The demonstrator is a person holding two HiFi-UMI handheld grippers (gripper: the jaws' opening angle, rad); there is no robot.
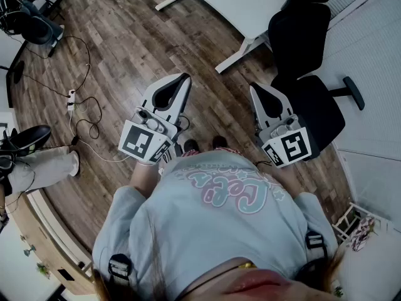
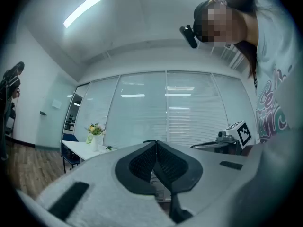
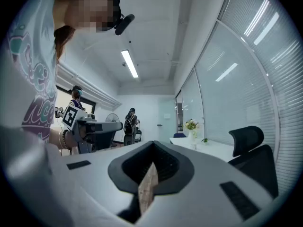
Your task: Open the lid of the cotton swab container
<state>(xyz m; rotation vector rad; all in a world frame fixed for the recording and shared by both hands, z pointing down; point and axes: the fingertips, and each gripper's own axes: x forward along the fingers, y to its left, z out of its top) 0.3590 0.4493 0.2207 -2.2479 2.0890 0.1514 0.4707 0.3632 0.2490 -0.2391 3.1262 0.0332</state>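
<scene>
No cotton swab container shows in any view. In the head view the person stands on a wood floor and holds both grippers out in front of the body, roughly level. The left gripper (image 1: 183, 78) has its jaws pressed together with nothing between them. The right gripper (image 1: 254, 89) is likewise shut and empty. In the left gripper view the left gripper (image 2: 156, 144) points at a glass wall with blinds, and the right gripper (image 2: 233, 137) shows at the right. In the right gripper view the right gripper (image 3: 152, 145) faces down the room, with the left gripper (image 3: 90, 125) at the left.
A white table (image 1: 244, 5) stands ahead, and a black office chair (image 1: 307, 74) is just right of the right gripper. Cables and a power strip (image 1: 71, 96) lie on the floor at left. Another person's leg (image 1: 47, 168) and a wooden cabinet (image 1: 44, 237) are at the lower left. A vase of flowers (image 3: 191, 125) stands on a far table.
</scene>
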